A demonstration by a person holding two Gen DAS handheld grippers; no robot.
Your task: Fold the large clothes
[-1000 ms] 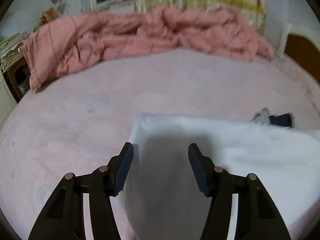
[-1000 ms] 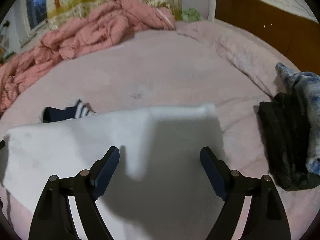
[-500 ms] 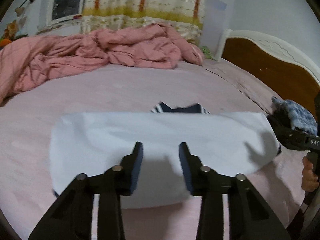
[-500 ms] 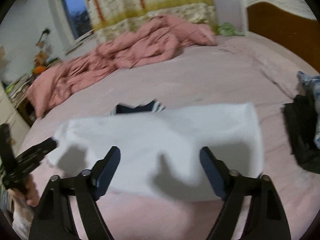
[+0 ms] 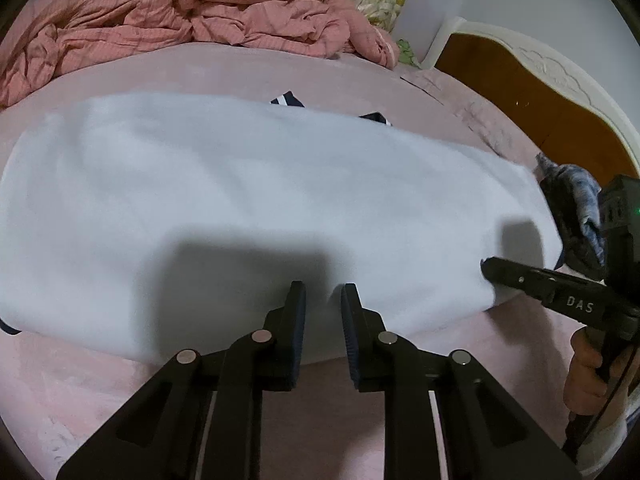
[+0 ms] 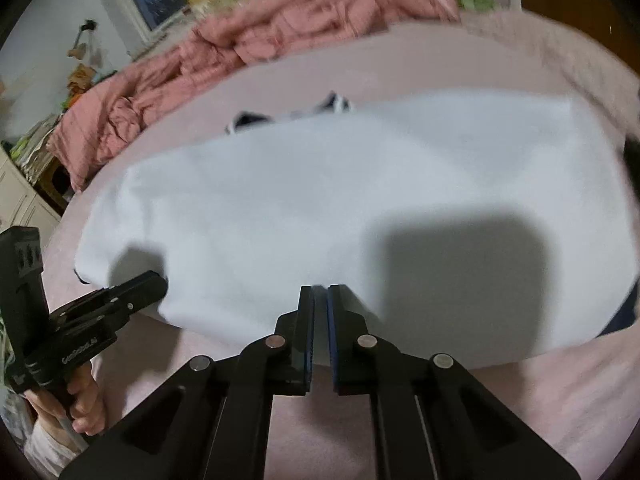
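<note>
A white garment (image 5: 256, 200) lies folded into a wide band across the pink bed; it also shows in the right wrist view (image 6: 360, 200). Dark navy striped trim (image 5: 288, 101) pokes out past its far edge. My left gripper (image 5: 323, 300) sits over the garment's near edge, jaws almost closed with a narrow gap and nothing clearly between them. My right gripper (image 6: 321, 300) is at the near edge too, jaws nearly together on the white cloth's hem. Each gripper shows in the other's view, the right (image 5: 492, 270) at the garment's right end, the left (image 6: 154, 282) at its left end.
A rumpled pink quilt (image 5: 200, 20) lies along the far side of the bed. A dark garment with a blue-white cloth (image 5: 576, 208) sits at the right. A wooden headboard (image 5: 540, 112) stands at the right. A cabinet with stacked items (image 6: 28, 168) stands at the left.
Both grippers have dropped to the garment's near edge and closed from wide open to nearly shut. The views now look from lower and closer over the white cloth.
</note>
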